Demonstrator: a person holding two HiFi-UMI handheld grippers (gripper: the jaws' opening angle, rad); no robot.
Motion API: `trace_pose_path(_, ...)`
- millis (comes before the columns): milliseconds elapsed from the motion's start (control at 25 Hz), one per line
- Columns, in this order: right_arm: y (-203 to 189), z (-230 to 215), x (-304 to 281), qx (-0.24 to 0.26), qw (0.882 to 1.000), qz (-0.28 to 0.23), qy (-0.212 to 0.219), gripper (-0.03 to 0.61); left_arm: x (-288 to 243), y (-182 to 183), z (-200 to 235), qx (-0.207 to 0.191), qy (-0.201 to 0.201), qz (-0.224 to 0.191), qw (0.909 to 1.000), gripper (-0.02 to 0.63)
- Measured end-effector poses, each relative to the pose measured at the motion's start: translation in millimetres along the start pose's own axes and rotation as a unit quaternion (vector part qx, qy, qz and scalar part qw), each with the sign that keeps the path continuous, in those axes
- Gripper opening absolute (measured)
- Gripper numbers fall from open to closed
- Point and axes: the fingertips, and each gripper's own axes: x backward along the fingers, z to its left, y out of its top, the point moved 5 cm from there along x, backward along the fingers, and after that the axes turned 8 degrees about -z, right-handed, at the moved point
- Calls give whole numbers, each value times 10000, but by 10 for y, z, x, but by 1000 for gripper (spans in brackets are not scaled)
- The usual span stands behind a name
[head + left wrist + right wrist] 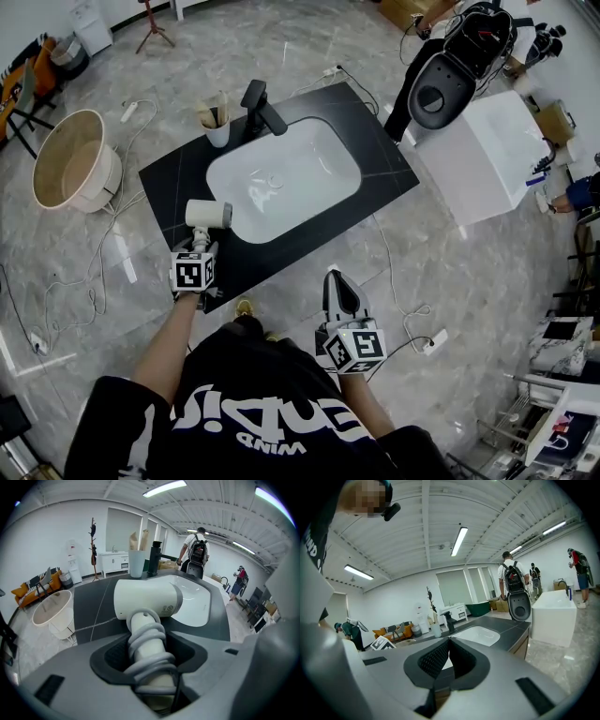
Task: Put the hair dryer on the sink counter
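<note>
The white plastic hair dryer (208, 214) is pinched by its cord-wrapped handle in the left gripper (200, 240) fingers, right over the black stone worktop (173, 183) at its front-left edge (not released yet). The right gripper (338, 281) fingers are pressed together on nothing. What's left, I'd say, is set-down and release.

On the sink counter (375, 164), the faucet (262, 105) stands just behind the basin (281, 178), with the cup (217, 131) beside it, behind the basin's left corner. The hair dryer (208, 215) is at the basin's front left rim, the left gripper (201, 242) just in front of it. Well left of the basin a round tub (70, 159) sits on the floor. To the basin's right stands a bathtub (487, 155), and behind that a toilet (459, 61).
</note>
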Motion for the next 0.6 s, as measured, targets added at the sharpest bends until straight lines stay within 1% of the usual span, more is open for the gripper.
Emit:
trace_pose_path(320, 8, 43, 7, 35, 10000, 45, 63, 23, -18, 12, -25, -86, -34, 64, 9999, 251)
trace_pose_path(440, 5, 64, 4, 41, 9999, 70, 93, 23, -17, 11, -40, -93, -149, 129, 9998, 276)
trace_pose_path(600, 7, 102, 0, 61, 9998, 92, 151, 23, 43, 41, -71, -132, -230, -24, 9996, 314)
